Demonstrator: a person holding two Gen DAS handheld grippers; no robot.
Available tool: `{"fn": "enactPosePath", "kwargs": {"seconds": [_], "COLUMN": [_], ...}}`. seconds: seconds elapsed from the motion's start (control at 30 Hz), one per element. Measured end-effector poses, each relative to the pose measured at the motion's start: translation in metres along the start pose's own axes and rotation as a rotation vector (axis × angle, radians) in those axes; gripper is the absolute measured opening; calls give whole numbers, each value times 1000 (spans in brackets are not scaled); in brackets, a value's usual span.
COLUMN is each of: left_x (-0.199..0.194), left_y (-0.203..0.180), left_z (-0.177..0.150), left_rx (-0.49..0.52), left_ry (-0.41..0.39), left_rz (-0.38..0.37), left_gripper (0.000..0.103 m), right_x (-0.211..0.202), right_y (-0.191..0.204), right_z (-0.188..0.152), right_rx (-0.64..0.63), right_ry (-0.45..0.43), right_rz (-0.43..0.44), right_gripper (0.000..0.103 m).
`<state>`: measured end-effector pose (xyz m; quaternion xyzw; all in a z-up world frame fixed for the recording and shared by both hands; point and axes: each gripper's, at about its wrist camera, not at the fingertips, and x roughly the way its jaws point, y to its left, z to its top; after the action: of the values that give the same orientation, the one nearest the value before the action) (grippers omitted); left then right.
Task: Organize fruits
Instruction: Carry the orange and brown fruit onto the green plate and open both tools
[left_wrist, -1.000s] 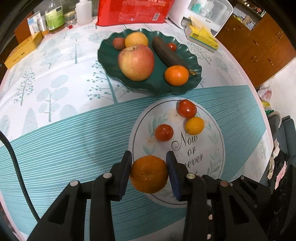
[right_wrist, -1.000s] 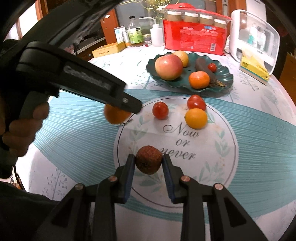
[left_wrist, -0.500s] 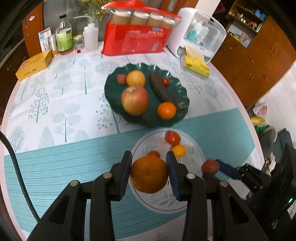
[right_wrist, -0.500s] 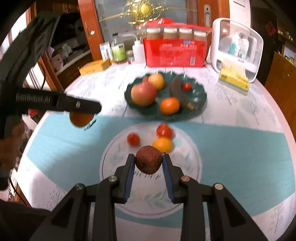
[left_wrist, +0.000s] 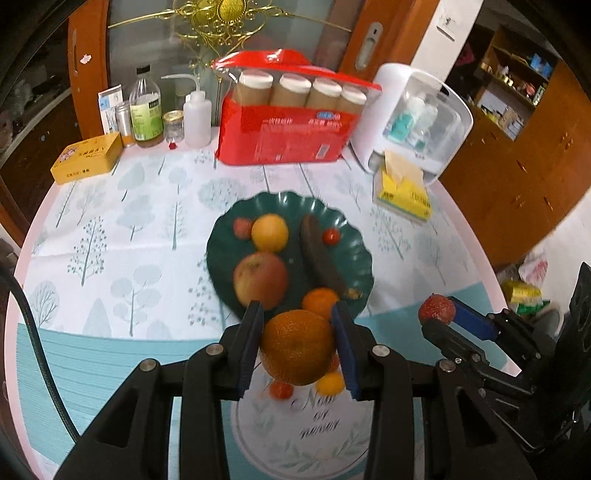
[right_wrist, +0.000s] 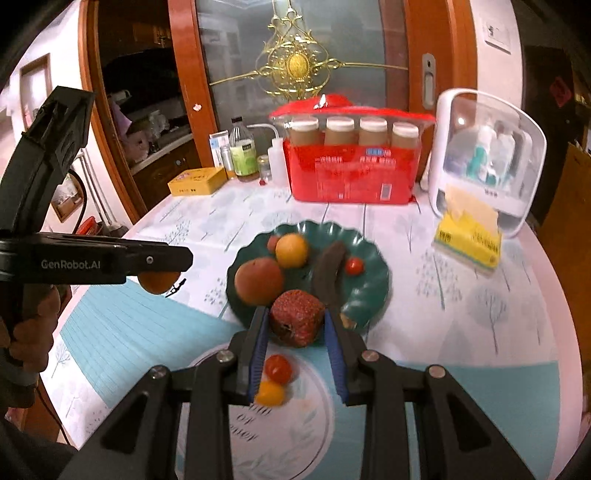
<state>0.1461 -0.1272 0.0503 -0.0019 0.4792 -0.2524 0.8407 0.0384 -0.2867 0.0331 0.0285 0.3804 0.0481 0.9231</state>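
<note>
Both fruits have risen higher off the white plate since a second ago. From the left wrist, our left hand-held gripper (left_wrist: 297, 349) pinches an orange (left_wrist: 297, 347) at lower centre, just below the green plate (left_wrist: 354, 247), which already holds an apple (left_wrist: 260, 278), banana and smaller fruit. From the right wrist, our right hand-held gripper (right_wrist: 297, 332) pinches a lychee (right_wrist: 297, 319) before the plate's near rim; two small fruits (right_wrist: 275, 380) remain below. Bare room shows on the plate's right side, and the worktop (right_wrist: 461, 314) is open to the right.

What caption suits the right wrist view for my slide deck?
Right gripper holds a lychee above the green plate; left gripper carries an orange.
</note>
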Motion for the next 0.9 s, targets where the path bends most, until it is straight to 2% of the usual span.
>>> {"fn": "enactPosePath", "kwargs": {"seconds": [0.5, 0.63, 0.9], "left_x": [53, 78, 125], "left_y": [-36, -34, -33], "left_z": [39, 41, 34], "left_rx": [-49, -75, -91], "left_ry": [-14, 32, 127], "left_rz": [50, 59, 72], "left_gripper": [37, 37, 37], "right_x": [37, 55, 92], "right_y": [-74, -87, -91], "right_z": [37, 36, 24], "right_rx": [5, 22, 15], "right_ry": [-43, -19, 39], "right_rz": [22, 42, 111], "right_gripper": [31, 31, 31]}}
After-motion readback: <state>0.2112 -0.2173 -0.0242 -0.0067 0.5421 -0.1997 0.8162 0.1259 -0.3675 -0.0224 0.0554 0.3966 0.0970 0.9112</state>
